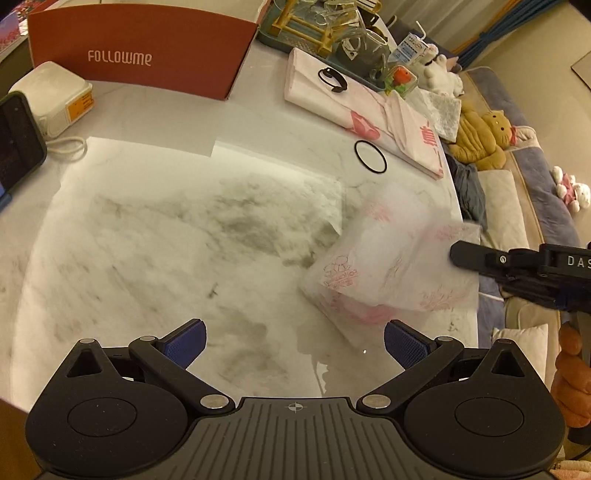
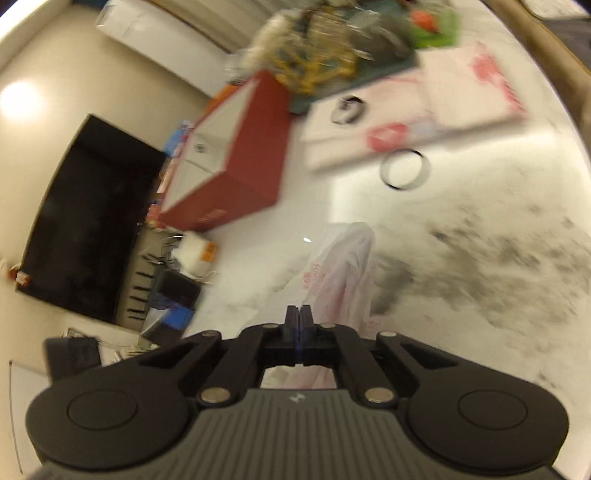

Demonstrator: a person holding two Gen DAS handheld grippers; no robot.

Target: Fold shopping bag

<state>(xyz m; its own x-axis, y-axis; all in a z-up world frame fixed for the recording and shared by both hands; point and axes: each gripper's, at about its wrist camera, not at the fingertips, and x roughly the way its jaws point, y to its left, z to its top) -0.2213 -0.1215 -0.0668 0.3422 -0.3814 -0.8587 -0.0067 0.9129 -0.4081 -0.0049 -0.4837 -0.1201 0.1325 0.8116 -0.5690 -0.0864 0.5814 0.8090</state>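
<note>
A thin white shopping bag point(image 1: 391, 266) with pink print is bunched up at the right side of the marble table point(image 1: 166, 251), partly lifted and blurred. My right gripper point(image 1: 458, 254) comes in from the right, held by a hand point(image 1: 572, 373), with its tip at the bag's right edge. In the right wrist view that gripper point(image 2: 299, 314) has its fingers pressed together on the bag point(image 2: 343, 273), which hangs out beyond them. My left gripper point(image 1: 295, 339) stands open low over the table, left of the bag, with nothing between its blue pads point(image 1: 188, 343).
A red box point(image 1: 140, 55) stands at the back. Folded pink-printed bags point(image 1: 369, 114) lie back right, with a black ring point(image 1: 370, 156) beside them. A white charger point(image 1: 55, 96) and phone point(image 1: 18, 140) sit left. A glassware tray point(image 1: 332, 29) is behind. The table edge and sofa point(image 1: 517, 206) lie right.
</note>
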